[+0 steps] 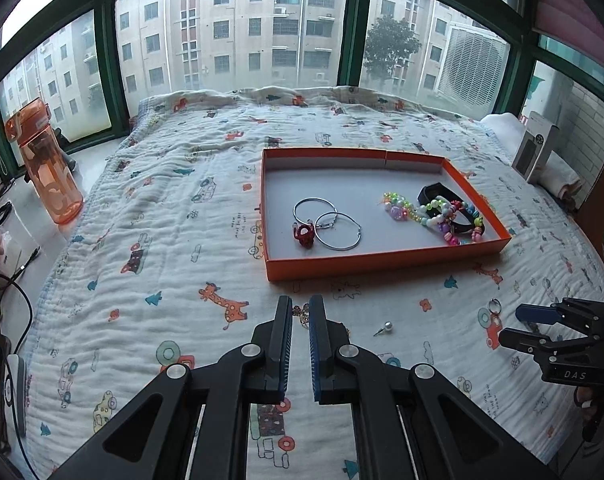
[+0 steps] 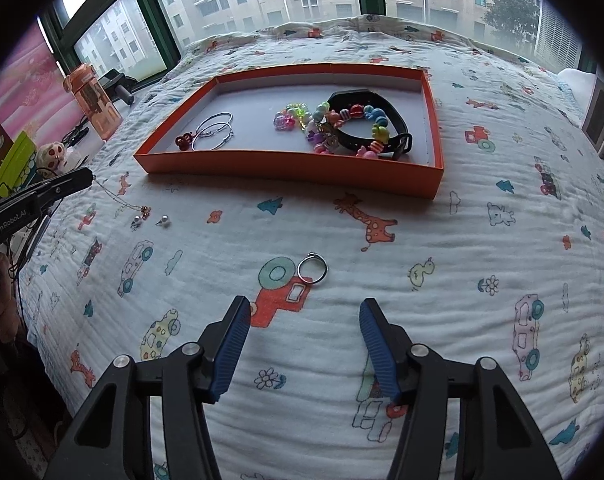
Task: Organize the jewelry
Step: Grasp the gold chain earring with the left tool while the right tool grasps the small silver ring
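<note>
Jewelry is partly sorted: the orange tray [image 2: 290,168] on the bed already holds two hoop earrings [image 2: 214,131], a red ring [image 2: 184,141], beaded bracelets [image 2: 334,128] and a black band [image 2: 386,112]. Left on the quilt [image 2: 482,280] are a silver ring [image 2: 312,267], a pearl stud [image 2: 164,221] and a thin necklace [image 2: 122,200]. The left tool [image 1: 301,312] is pinched on the necklace, chain trailing down. The right tool [image 2: 304,308] hangs spread wide just short of the silver ring, likely its next pick.
</note>
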{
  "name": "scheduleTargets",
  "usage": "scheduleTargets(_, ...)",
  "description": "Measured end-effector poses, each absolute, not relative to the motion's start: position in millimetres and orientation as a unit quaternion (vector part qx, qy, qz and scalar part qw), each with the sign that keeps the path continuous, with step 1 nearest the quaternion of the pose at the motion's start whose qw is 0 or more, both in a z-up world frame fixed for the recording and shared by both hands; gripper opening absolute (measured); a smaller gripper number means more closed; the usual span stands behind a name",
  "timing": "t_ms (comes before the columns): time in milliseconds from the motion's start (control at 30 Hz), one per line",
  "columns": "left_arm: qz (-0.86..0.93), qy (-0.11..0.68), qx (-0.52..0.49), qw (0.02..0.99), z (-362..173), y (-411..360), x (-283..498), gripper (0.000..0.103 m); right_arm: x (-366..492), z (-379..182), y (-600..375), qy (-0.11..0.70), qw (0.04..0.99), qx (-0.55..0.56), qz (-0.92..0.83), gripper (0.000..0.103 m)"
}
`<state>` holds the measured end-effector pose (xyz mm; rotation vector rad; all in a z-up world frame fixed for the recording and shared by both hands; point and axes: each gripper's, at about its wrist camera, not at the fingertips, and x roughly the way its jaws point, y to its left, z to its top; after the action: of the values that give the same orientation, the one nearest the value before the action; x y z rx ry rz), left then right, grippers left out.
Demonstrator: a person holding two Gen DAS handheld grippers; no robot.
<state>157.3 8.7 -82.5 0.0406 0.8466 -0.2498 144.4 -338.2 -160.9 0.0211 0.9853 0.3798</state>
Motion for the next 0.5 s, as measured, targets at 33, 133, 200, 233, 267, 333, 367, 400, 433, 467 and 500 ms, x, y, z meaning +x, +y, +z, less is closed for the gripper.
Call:
scheduleTargets(33,-0.120,0.408,0.019,0.905,-80,9,157,0.008,146,-161,-340,0.470,0.864,0.014,0.180,0.054)
scheduleTargets(133,-0.118,0.400,0.019,0.909,-72,11,156,0.008,153,-161,-341,0.470,0.864,0.013,0.178,0.043)
scheduleTargets(200,-0.118,0.396,0.017,0.910,-67,12,156,0.008,156,-160,-340,0.470,0.864,0.005,0.178,0.039)
scheduleTargets(233,-0.118,0.395,0.018,0.911,-65,13,155,0.008,157,-160,-339,0.470,0.864,0.002,0.180,0.038)
scheduleTargets(267,-0.118,0.393,0.019,0.912,-63,13,155,0.008,159,-160,-338,0.470,0.864,-0.002,0.181,0.038)
scheduleTargets(333,-0.119,0.391,0.019,0.913,-60,14,154,0.008,160,-160,-334,0.469,0.863,-0.011,0.185,0.037)
scheduleTargets(367,-0.118,0.390,0.019,0.913,-59,14,154,0.008,161,-161,-332,0.469,0.863,-0.016,0.187,0.036)
scheduleTargets(400,-0.118,0.390,0.019,0.913,-59,14,154,0.008,161,-161,-329,0.468,0.863,-0.023,0.187,0.036)
scheduleTargets(433,-0.118,0.390,0.019,0.913,-58,14,154,0.008,161,-161,-327,0.466,0.864,-0.031,0.186,0.034)
scheduleTargets(467,-0.118,0.390,0.019,0.913,-58,14,155,0.008,162,-161,-325,0.464,0.866,-0.040,0.184,0.033)
scheduleTargets(500,-0.118,0.390,0.019,0.913,-58,14,154,0.008,162,-161,-322,0.463,0.867,-0.049,0.181,0.029)
